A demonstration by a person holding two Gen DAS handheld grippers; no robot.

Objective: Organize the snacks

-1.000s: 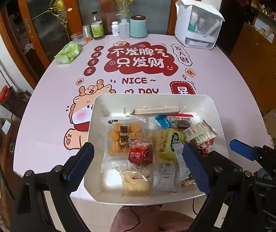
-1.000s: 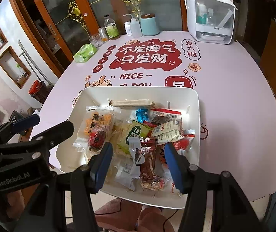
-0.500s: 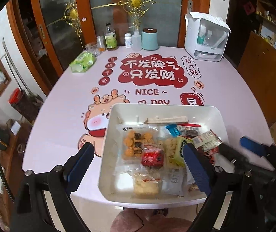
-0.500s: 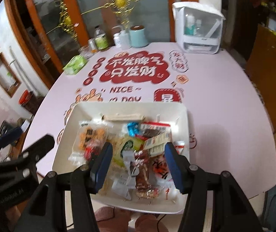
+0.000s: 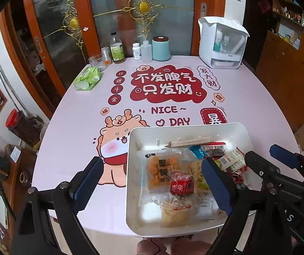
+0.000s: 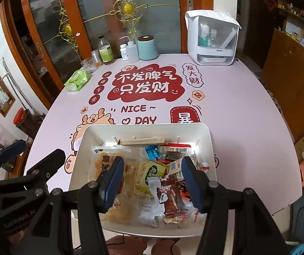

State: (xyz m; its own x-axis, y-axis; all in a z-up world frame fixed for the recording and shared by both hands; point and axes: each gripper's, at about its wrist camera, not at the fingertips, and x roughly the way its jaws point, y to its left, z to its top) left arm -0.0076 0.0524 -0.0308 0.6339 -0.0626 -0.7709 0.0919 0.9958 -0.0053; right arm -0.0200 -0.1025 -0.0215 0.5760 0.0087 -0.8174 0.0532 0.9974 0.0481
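Observation:
A white tray [image 5: 186,127] sits at the near edge of the pink table, full of several snack packs. Among them are an orange yolk-biscuit pack [image 5: 162,172], a small red pack [image 5: 181,186], a long beige stick [image 5: 191,142] and a blue wrapper [image 5: 196,149]. My left gripper [image 5: 152,182] hangs above the tray's left half, open wide and holding nothing. My right gripper [image 6: 152,182] hovers over the tray [image 6: 143,127], open about half as wide and holding nothing, above a green pack [image 6: 154,173] and a brown bar [image 6: 171,199]. Each gripper shows at the edge of the other's view.
At the table's far edge stand a white lidded box [image 5: 222,42], a teal canister [image 5: 161,48], several bottles and a glass. A green tissue pack [image 5: 87,78] lies at the far left. Wooden glass doors stand behind the table, and cabinets to the right.
Both grippers have risen and drawn back from the tray, so more of the table shows. The tray has slid to the right in the left wrist view. Neither gripper's opening changed.

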